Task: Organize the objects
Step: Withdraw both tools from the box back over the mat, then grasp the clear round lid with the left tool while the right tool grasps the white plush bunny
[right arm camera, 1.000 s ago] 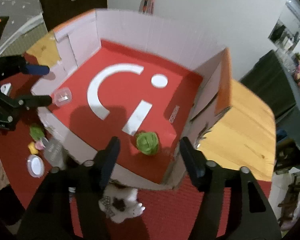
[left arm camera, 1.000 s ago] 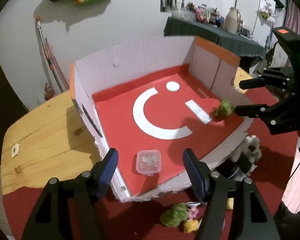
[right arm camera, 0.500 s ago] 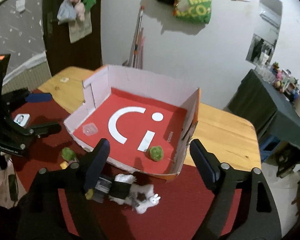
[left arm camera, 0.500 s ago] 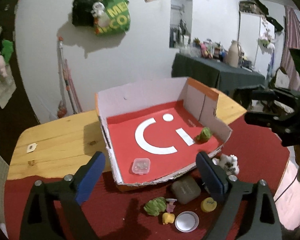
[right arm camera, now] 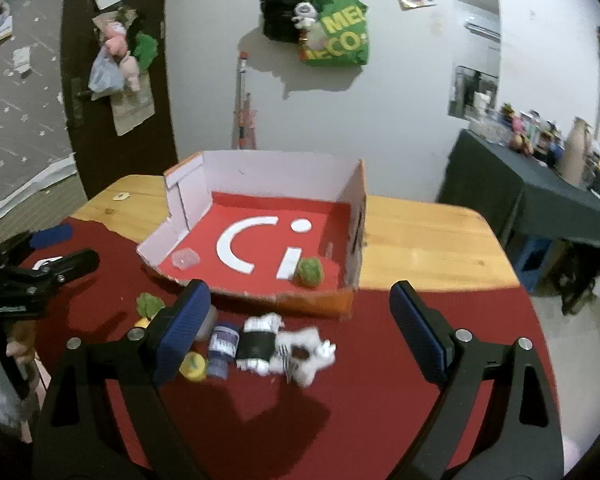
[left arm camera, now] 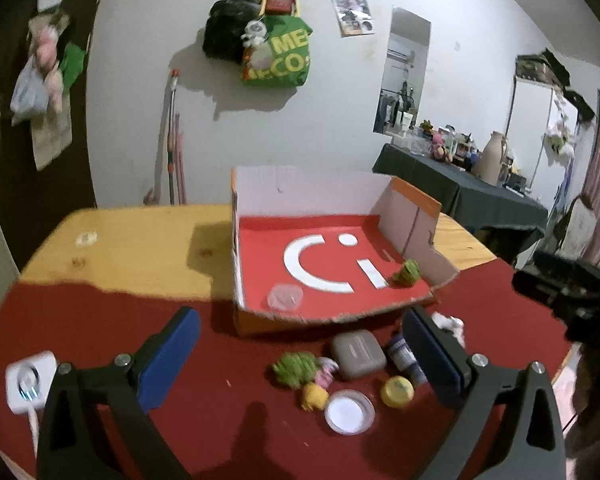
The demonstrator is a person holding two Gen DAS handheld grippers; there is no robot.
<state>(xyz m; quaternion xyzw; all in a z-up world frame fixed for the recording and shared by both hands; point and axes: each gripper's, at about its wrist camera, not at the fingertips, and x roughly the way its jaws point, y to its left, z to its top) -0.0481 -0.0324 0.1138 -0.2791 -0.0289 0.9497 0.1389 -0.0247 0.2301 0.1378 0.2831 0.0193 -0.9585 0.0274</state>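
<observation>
A shallow cardboard box (left arm camera: 256, 192) (right arm camera: 268, 160) with a red floor stands on the table. Inside it lie a clear plastic container (left arm camera: 285, 297) (right arm camera: 185, 258) and a green ball (left arm camera: 408, 273) (right arm camera: 308, 273). In front of the box, on the red cloth, lie a green toy (left arm camera: 296, 368), a grey case (left arm camera: 358, 354), a yellow cap (left arm camera: 397, 391), a white round lid (left arm camera: 349, 411), a small jar (right arm camera: 224, 342) and a white plush toy (right arm camera: 296, 348). My left gripper (left arm camera: 300, 360) and right gripper (right arm camera: 300, 332) hover over these items, jaws opening, nothing between them.
A white power socket (left arm camera: 30, 380) lies on the cloth at the left. The bare wooden table (right arm camera: 420, 240) extends right of and behind the box. A dark side table (left arm camera: 460, 192) with bottles stands at the right. Bags hang on the wall (left arm camera: 276, 52).
Both grippers have pulled back from the box and widened their jaws. The container and the green ball stay in the box, and the loose items in front of it have come into view.
</observation>
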